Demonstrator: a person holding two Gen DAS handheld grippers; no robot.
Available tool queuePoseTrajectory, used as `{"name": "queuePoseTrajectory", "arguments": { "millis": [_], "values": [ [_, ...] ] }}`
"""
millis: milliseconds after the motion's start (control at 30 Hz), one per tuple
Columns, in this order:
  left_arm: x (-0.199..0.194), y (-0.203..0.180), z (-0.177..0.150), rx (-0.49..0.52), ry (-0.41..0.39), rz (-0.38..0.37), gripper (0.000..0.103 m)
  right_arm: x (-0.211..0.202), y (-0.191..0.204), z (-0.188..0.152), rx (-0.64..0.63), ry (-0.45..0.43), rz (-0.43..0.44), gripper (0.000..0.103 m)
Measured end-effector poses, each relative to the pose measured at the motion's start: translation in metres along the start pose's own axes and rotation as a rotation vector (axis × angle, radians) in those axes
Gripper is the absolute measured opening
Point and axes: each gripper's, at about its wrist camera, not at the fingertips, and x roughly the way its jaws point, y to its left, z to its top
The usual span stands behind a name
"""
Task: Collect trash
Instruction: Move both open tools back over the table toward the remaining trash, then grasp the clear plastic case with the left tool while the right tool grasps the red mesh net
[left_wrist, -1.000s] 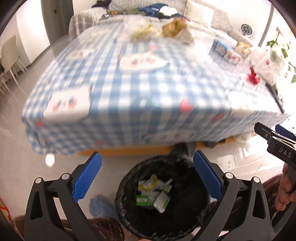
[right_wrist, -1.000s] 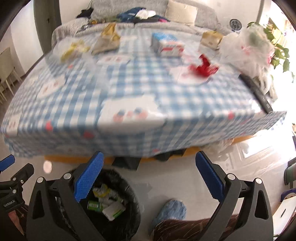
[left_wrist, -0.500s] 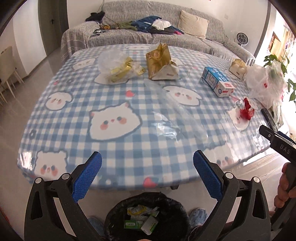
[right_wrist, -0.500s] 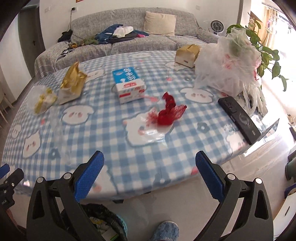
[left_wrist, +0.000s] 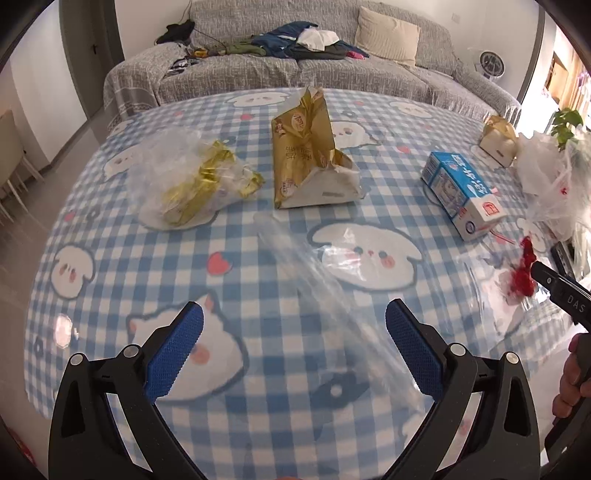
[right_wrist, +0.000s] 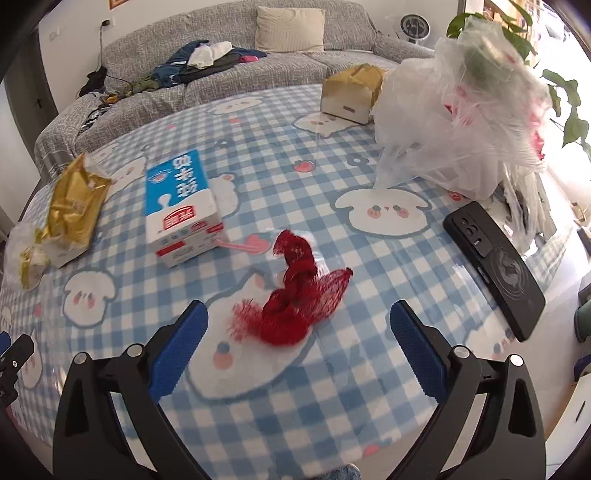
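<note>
With both tools spread wide and holding nothing, I judged the red net (right_wrist: 295, 295) the right tool's (right_wrist: 299, 332) likely pick; it lay low centre of the right view, just ahead of the pads. Being flimsy mesh, it could slide or snag on the surface (right_wrist: 332, 406). The clear film (left_wrist: 314, 280) ahead of the left tool (left_wrist: 293, 345) was hard to see, so a closing pinch there could miss.
</note>
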Motion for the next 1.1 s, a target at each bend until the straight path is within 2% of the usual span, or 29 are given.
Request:
{"name": "queuePoseTrajectory", "arguments": {
  "millis": [267, 367, 433, 467, 567, 633, 700, 733, 767, 867, 933, 1100],
  "values": [
    [0.043, -0.007, 0.01, 0.003, 0.067, 0.025, 0.095, 0.027, -0.001, 0.006, 0.014, 0.044, 0.001, 0.083],
    [0.05, -0.004, 0.011, -0.021, 0.085, 0.03, 0.089, 0.03, -0.001, 0.007, 0.017, 0.054, 0.016, 0.078],
    [0.054, -0.005, 0.011, -0.032, 0.103, 0.028, 0.079, 0.031, -0.002, 0.007, 0.017, 0.057, 0.023, 0.076],
    [0.055, -0.006, 0.011, -0.034, 0.11, 0.028, 0.077, 0.033, -0.002, 0.006, 0.017, 0.059, 0.026, 0.073],
    [0.051, -0.013, 0.007, -0.012, 0.099, 0.034, 0.063, 0.038, -0.005, 0.004, 0.022, 0.073, 0.031, 0.067],
    [0.048, -0.019, 0.005, 0.001, 0.101, 0.04, 0.047, 0.038, -0.006, 0.003, 0.015, 0.064, 0.017, 0.065],
    [0.045, -0.022, 0.001, 0.01, 0.101, 0.044, 0.036, 0.037, -0.007, 0.002, 0.014, 0.058, 0.012, 0.062],
    [0.043, -0.023, 0.0, 0.014, 0.103, 0.037, 0.028, 0.036, -0.009, 0.002, 0.016, 0.054, 0.007, 0.058],
    [0.041, -0.024, -0.002, 0.021, 0.106, 0.029, 0.026, 0.036, -0.01, 0.001, 0.015, 0.05, 0.001, 0.055],
    [0.035, -0.024, -0.009, 0.04, 0.106, 0.009, 0.025, 0.033, -0.011, 0.0, 0.009, 0.049, 0.004, 0.031],
    [0.029, -0.022, -0.012, 0.044, 0.094, 0.011, 0.025, 0.031, -0.009, -0.001, 0.01, 0.056, 0.02, 0.022],
    [0.008, -0.009, -0.019, 0.044, 0.056, 0.005, 0.025, 0.021, -0.001, -0.006, 0.0, 0.044, 0.021, 0.019]
  ]
}}
